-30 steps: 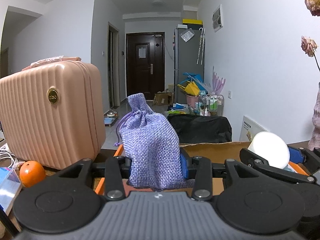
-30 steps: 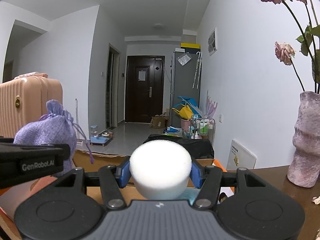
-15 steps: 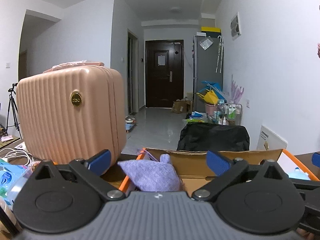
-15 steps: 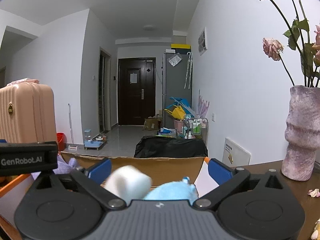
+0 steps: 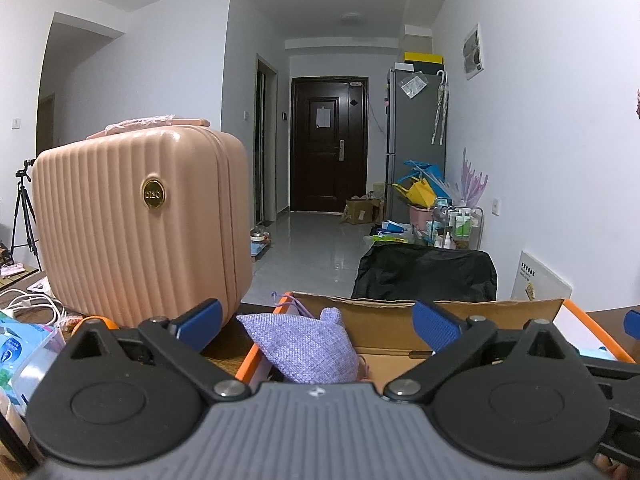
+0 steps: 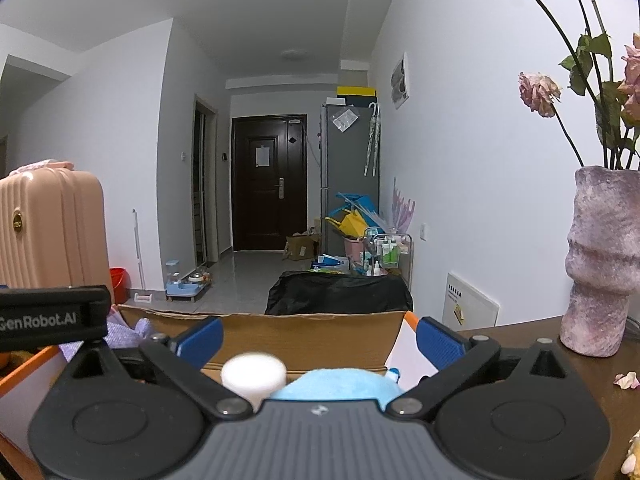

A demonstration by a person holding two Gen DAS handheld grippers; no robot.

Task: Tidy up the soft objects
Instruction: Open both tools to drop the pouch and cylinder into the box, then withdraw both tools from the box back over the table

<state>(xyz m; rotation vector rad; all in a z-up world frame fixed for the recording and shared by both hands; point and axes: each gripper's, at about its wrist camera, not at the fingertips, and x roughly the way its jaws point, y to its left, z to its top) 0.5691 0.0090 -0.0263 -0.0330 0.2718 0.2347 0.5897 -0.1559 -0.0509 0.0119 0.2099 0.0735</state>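
Both the left gripper (image 5: 316,326) and right gripper (image 6: 320,340) gape empty; lifting straight clears the purple pouch (image 5: 304,346) and white sponge (image 6: 254,374) inside the box's (image 5: 400,312) far edge.

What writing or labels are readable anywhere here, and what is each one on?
"GenRobot.AI": on the left gripper's black bar, cut off at the picture's edge.
Suitcase badge: gold lettering, too blurred to read.
Door notice: too small.
White board leaning on the wall: print too small.
Bottles on the cart: labels unreadable.
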